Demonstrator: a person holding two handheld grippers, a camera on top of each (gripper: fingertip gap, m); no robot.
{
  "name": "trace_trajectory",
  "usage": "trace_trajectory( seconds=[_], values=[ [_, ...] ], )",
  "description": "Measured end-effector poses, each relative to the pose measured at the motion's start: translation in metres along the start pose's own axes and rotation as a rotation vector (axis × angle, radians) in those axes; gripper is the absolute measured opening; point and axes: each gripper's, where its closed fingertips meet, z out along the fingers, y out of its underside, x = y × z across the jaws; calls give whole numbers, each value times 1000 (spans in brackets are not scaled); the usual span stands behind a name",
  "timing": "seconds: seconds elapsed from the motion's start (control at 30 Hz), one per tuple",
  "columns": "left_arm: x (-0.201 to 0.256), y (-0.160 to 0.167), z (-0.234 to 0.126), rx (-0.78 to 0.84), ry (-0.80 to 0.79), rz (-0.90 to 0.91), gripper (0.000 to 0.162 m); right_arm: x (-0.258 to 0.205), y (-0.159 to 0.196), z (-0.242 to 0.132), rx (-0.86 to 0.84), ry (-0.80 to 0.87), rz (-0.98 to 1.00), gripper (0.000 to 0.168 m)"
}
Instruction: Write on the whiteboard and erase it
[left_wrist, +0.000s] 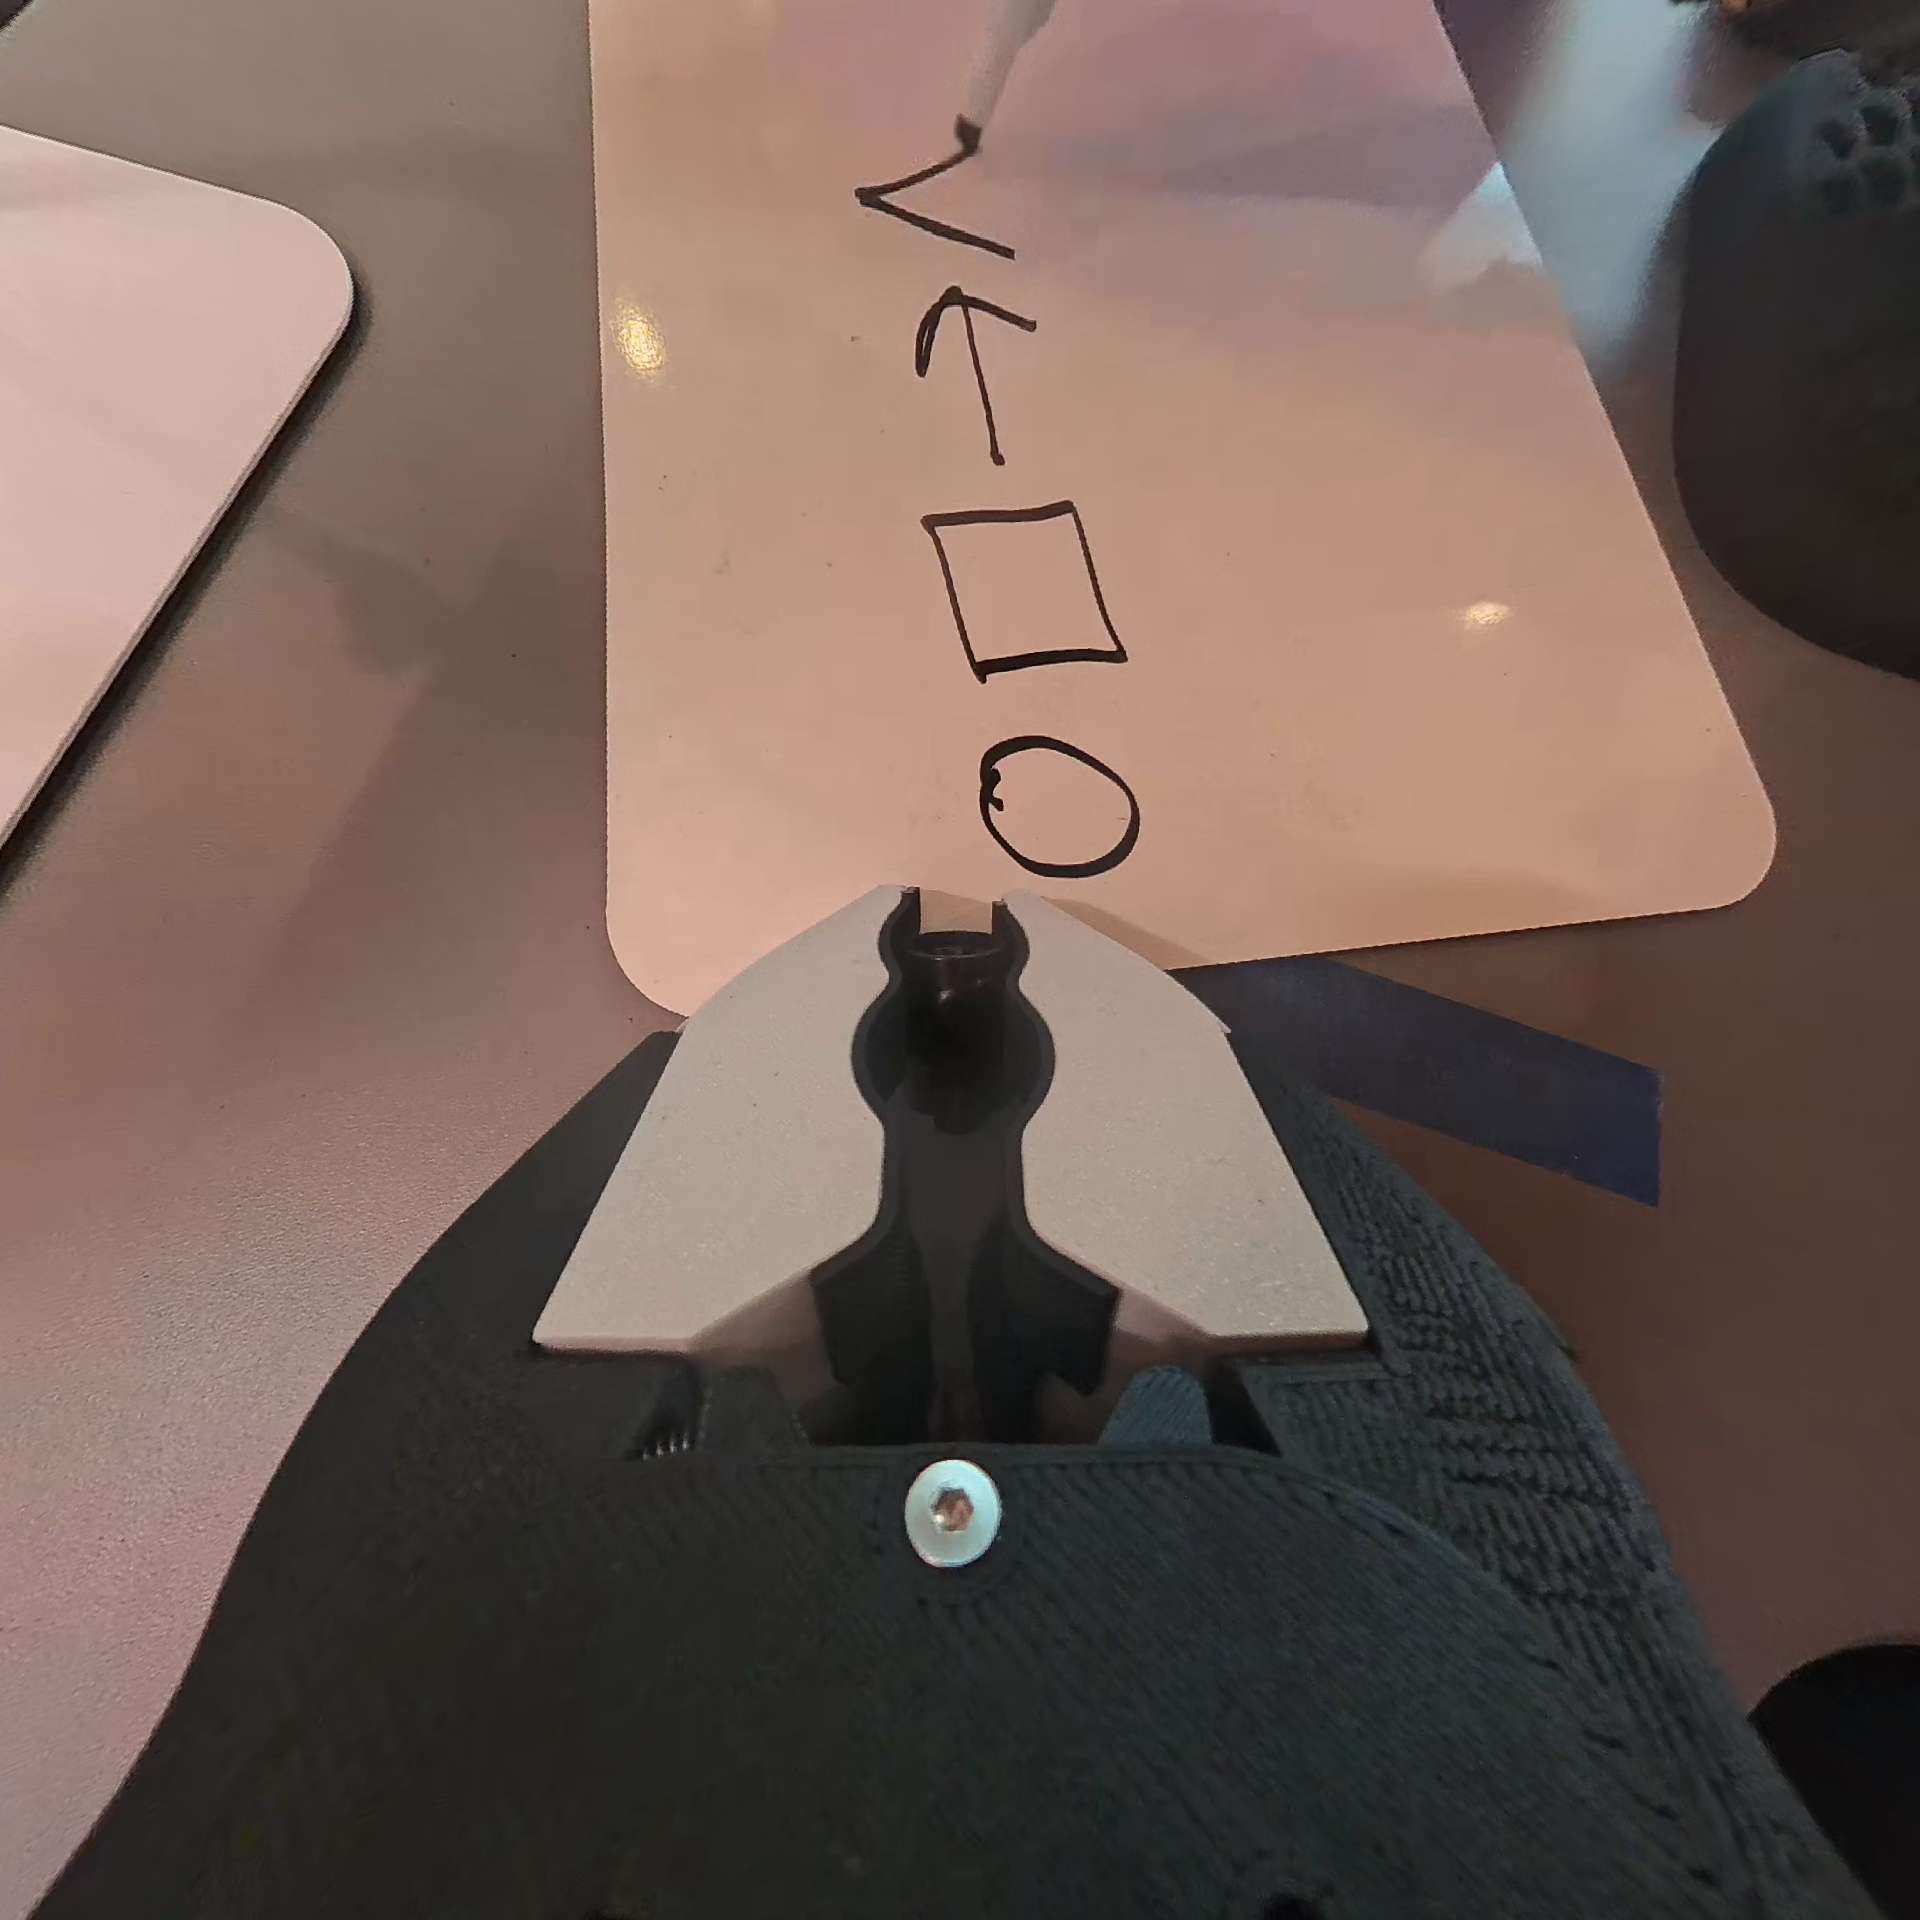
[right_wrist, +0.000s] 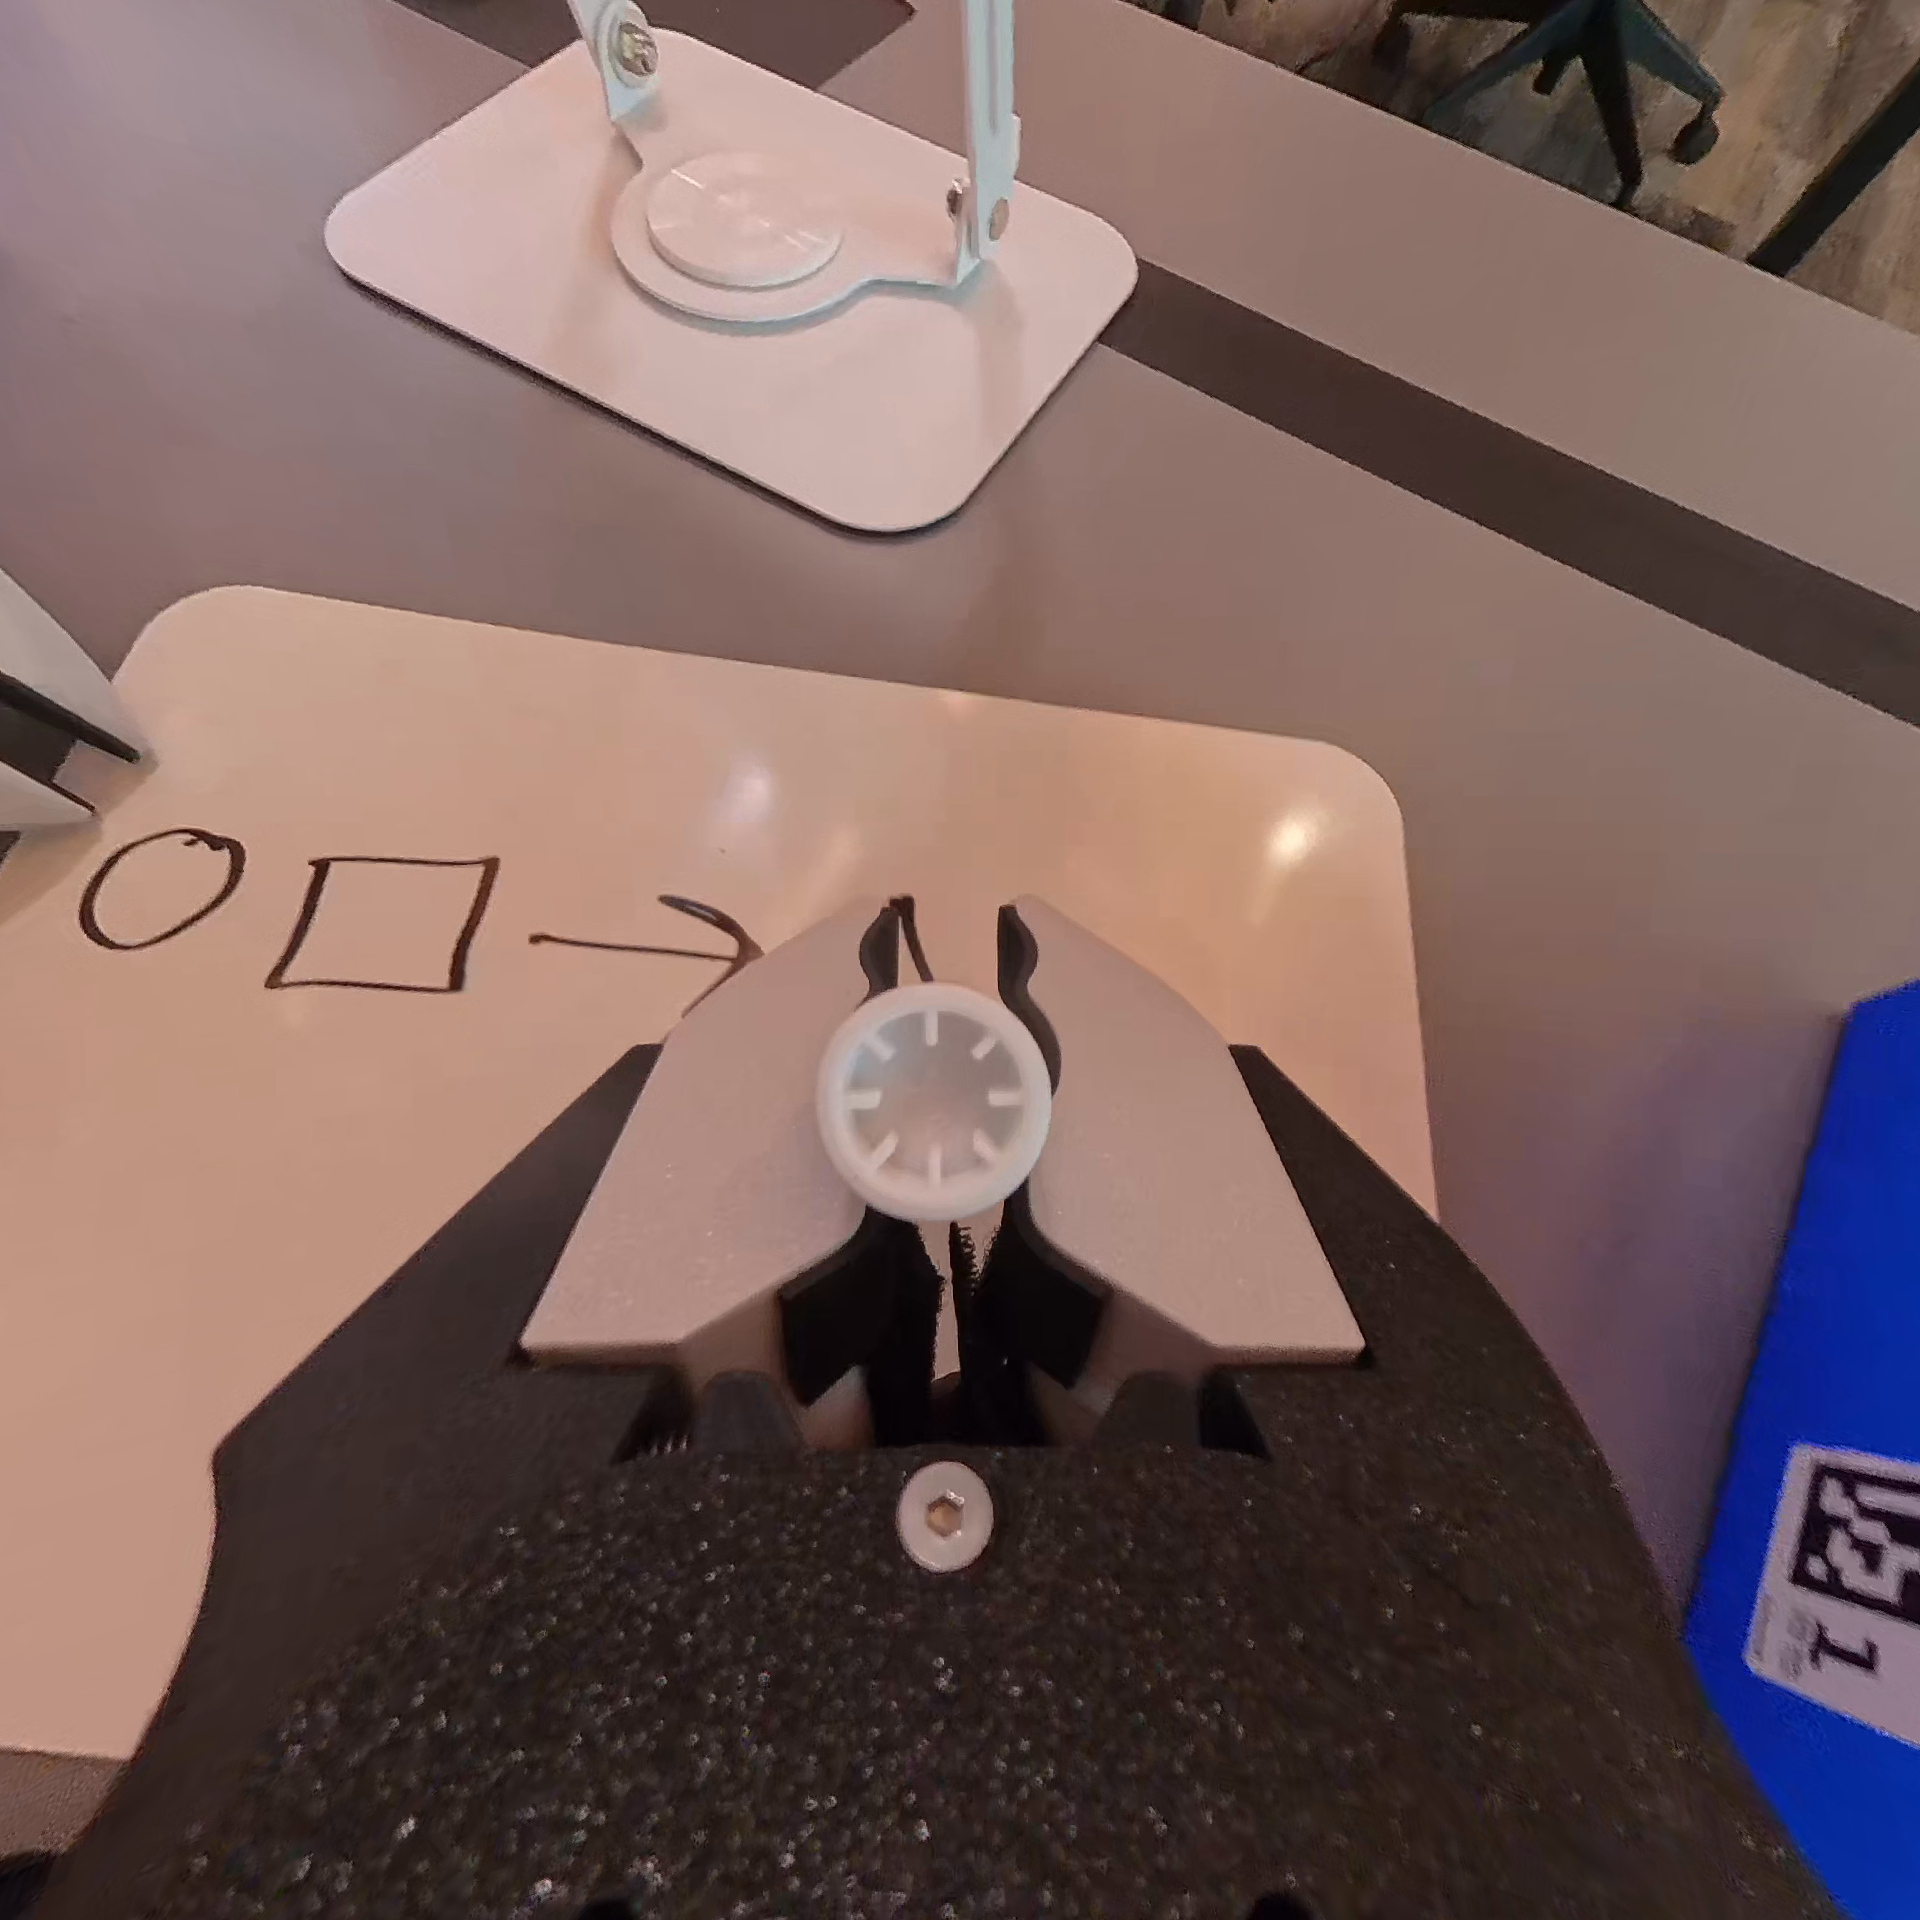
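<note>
Right gripper (right_wrist: 940, 914) clenched on white marker (right_wrist: 933, 1099), long axis along fingers, tip down on whiteboard (left_wrist: 1299, 582) at far end of drawn row. Left gripper (left_wrist: 954, 902) nearly closed, empty, at whiteboard's near edge. Stand base (right_wrist: 790, 384), blue card (right_wrist: 1808, 1299) nearby.

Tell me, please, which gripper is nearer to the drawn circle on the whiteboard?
Left. The left gripper rests at the whiteboard's near edge, right beside the circle. The right gripper holds the marker at the row's far end, past the square and arrow.
</note>
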Motion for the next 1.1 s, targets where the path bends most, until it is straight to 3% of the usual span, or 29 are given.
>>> trace_trajectory(
  seconds=[0.17, 0.43, 0.6, 0.77, 0.97, 1.1],
  values=[
    [0, 0, 0, 0, -1, 1, 14, 2, 3, -3, 1, 9, 12, 19],
    [0, 0, 0, 0, -1, 1, 14, -35, -2, -2, 5, -74, -20, 19],
    [2, 0, 0, -1, 14, 5, 14, -39, -30, -21, 199, -139, 79, 19],
    [6, -5, -1, 32, 31, 14, 14, -68, -47, -41, 276, -246, 56, 19],
    [13, -28, -10, 167, 49, 36, 14, -111, -74, -66, 400, -416, 5, 19],
    [17, -57, -33, 329, 38, 42, 13, -144, -96, -93, 579, -540, -80, 20]
  ],
)
